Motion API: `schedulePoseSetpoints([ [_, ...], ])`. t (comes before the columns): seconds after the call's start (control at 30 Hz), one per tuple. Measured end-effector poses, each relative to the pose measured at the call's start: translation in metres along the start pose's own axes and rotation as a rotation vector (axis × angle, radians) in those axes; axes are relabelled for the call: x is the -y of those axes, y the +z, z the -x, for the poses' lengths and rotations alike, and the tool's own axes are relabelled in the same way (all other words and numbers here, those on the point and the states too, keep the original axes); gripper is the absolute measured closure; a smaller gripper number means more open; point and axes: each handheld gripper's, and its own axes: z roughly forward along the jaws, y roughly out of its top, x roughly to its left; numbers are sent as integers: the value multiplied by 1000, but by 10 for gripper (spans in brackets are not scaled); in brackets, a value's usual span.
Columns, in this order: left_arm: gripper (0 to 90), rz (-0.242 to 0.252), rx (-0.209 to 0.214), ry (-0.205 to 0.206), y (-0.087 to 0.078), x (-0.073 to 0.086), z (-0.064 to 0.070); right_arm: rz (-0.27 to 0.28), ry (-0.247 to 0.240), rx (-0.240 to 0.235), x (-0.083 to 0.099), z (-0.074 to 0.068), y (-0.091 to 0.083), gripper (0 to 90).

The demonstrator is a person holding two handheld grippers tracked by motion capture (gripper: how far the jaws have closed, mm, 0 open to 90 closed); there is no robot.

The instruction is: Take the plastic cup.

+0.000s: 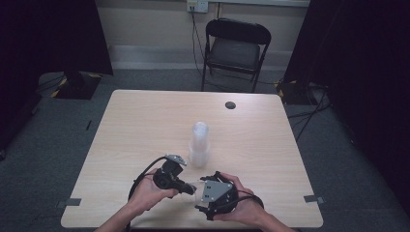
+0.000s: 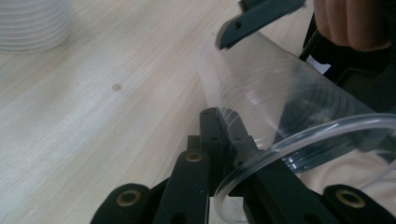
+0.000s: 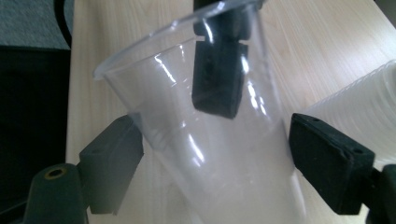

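Near the front edge of the tabletop (image 1: pixel 145 121), left of its middle, the person's left hand (image 1: pixel 147 192) holds the left gripper (image 1: pixel 189 187), which points right. In the left gripper view its jaws are closed on the rim of a clear plastic cup (image 2: pixel 280 112), one jaw inside the mouth and one outside. The cup lies on its side between the two grippers, just above the wood. Behind them, around the middle of the tabletop, stands an upright stack of clear cups (image 1: pixel 199 145). To the right, the right hand (image 1: pixel 244 205) holds the right gripper (image 1: pixel 200 191), facing left. In the right gripper view its jaws stand open on either side of the cup's body, close to its walls.
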Motion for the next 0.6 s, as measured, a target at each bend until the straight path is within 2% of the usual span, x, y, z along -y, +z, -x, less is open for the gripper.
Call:
schedulePoseSetpoints([
  [0.07, 894, 0, 0, -3, 1, -1, 0, -5, -2, 9, 0, -1, 1, 172],
  [0.2, 894, -15, 9, -23, 4, -4, 0, 0, -16, 29, 0, -1, 3, 213],
  [0.33, 894, -24, 9, -48, 8, -6, 0, 4, -23, 26, -2, -3, 6, 213],
  [0.6, 894, -41, -10, -62, 12, -8, -4, 6, -46, 57, -7, -8, 13, 221],
])
